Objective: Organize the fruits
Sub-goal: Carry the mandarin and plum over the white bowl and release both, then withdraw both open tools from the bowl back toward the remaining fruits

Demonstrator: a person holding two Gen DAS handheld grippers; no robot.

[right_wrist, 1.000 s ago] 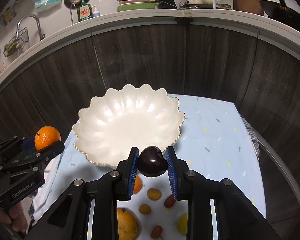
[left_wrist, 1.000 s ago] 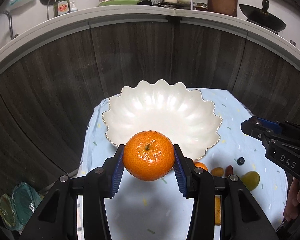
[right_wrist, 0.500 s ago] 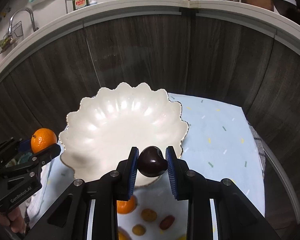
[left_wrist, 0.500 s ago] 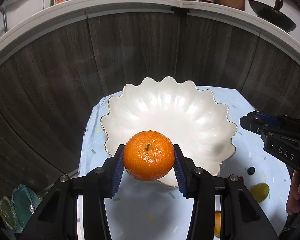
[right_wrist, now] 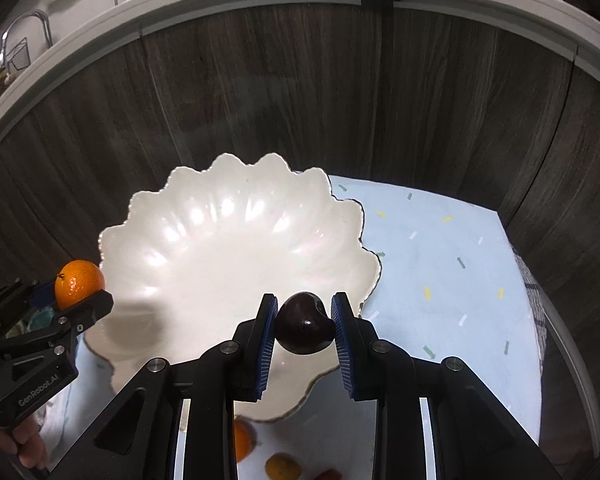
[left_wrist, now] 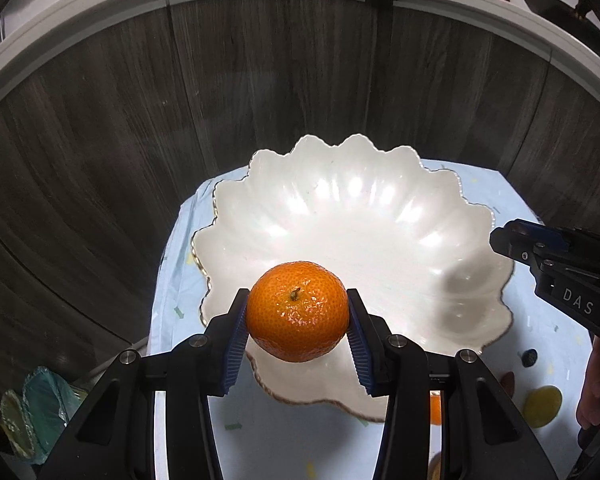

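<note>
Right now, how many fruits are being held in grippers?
2: a round orange tangerine in the left gripper, and a dark purple plum in the right gripper, both over the white scalloped bowl.

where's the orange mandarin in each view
Left wrist view: the round orange mandarin sits low at centre, clamped in the left gripper.
Right wrist view: it is small at the far left edge, held in the same gripper.
Shared landmark: the white scalloped ceramic bowl, just beyond the mandarin in both.
</note>
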